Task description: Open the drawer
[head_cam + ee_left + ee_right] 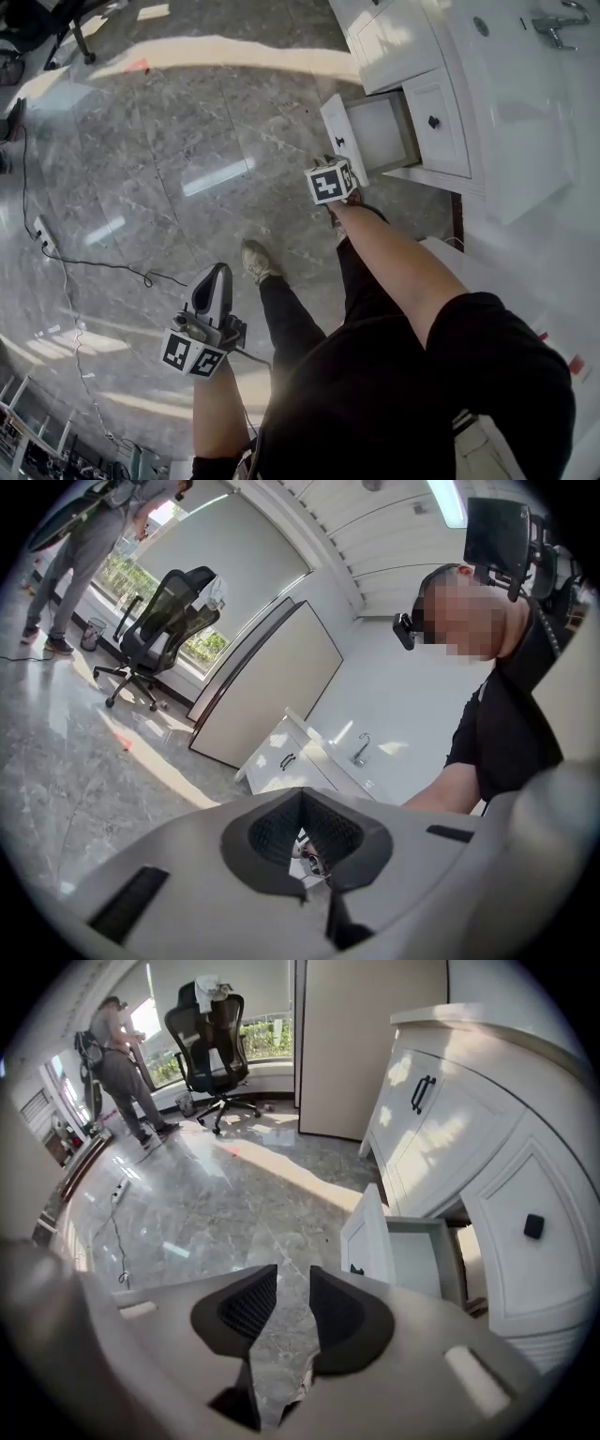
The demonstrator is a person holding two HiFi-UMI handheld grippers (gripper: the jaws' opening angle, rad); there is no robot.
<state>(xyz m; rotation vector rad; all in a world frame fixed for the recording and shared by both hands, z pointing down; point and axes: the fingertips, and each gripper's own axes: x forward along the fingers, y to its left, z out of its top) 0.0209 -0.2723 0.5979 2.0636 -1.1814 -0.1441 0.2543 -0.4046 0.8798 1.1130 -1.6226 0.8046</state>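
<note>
Head view: white painted drawer [382, 131] sticks out, looks stiff and light; hold its small black knob [339, 142]. Right gripper [292, 1283] gapes empty; left gripper [302, 797] is pinched together.

My head camera looks steeply down; my right gripper view tilts down, near the open drawer [367, 1241] — both share it — my left gripper view looks level, far across the room.
</note>
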